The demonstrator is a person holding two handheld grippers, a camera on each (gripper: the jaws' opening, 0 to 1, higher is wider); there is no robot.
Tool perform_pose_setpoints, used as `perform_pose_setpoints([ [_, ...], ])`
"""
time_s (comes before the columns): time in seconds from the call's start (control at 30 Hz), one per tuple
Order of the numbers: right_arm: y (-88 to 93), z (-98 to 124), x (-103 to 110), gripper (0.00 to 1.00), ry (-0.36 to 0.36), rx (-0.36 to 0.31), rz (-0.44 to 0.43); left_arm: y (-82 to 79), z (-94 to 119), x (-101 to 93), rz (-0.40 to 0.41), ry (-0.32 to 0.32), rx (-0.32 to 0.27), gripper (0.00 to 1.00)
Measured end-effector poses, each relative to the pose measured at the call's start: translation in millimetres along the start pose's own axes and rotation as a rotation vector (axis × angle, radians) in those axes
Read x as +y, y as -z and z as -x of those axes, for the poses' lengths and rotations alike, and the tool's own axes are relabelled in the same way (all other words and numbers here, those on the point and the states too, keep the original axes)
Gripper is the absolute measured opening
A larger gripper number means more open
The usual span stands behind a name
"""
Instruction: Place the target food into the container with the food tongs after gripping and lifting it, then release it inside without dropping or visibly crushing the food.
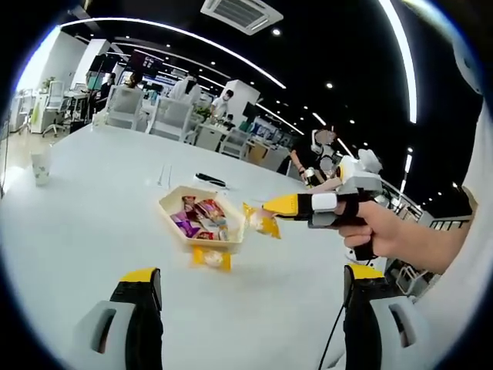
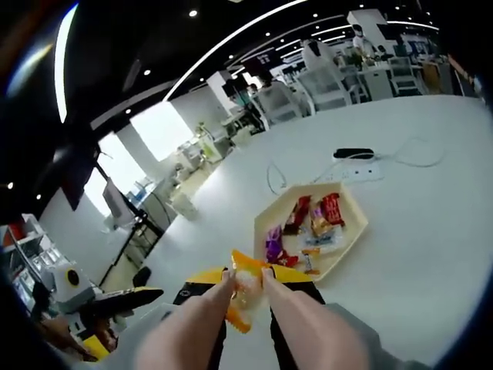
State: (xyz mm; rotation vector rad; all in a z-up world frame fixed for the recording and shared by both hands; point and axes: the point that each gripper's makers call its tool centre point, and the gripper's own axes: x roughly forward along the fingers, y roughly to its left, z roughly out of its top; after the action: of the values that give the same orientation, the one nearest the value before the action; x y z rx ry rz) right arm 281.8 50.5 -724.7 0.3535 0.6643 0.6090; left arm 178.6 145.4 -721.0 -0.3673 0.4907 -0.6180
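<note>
My right gripper (image 2: pixel 246 277) is shut on a yellow-wrapped snack (image 2: pixel 245 293), pinched between two pale pink tong arms (image 2: pixel 308 324) that run along its jaws. The left gripper view shows that gripper (image 1: pixel 269 210) held by a hand, the snack (image 1: pixel 262 223) hanging just right of the cream hexagonal tray (image 1: pixel 166 204). The tray (image 2: pixel 362 223) holds several wrapped snacks (image 2: pixel 312 220). A second yellow snack (image 1: pixel 212 258) lies on the table by the tray's near edge. My left gripper (image 1: pixel 253 274) stands open and empty, short of the tray.
The white table (image 1: pixel 92 231) carries a white cup (image 1: pixel 40 166) at far left, a black object (image 1: pixel 209 179) and a power strip with cables (image 2: pixel 354 154) beyond the tray. Chairs and people fill the background. My left gripper (image 2: pixel 115 301) shows low at the left.
</note>
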Motion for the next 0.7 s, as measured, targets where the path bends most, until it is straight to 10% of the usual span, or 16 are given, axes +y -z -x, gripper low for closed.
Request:
perform_pose_setpoints([
  [0.7,-13.5,8.3,3.1,0.2,0.006,-0.034,0.033,-1.1,0.2,4.3,0.01,-0.011,-0.018,0.99],
])
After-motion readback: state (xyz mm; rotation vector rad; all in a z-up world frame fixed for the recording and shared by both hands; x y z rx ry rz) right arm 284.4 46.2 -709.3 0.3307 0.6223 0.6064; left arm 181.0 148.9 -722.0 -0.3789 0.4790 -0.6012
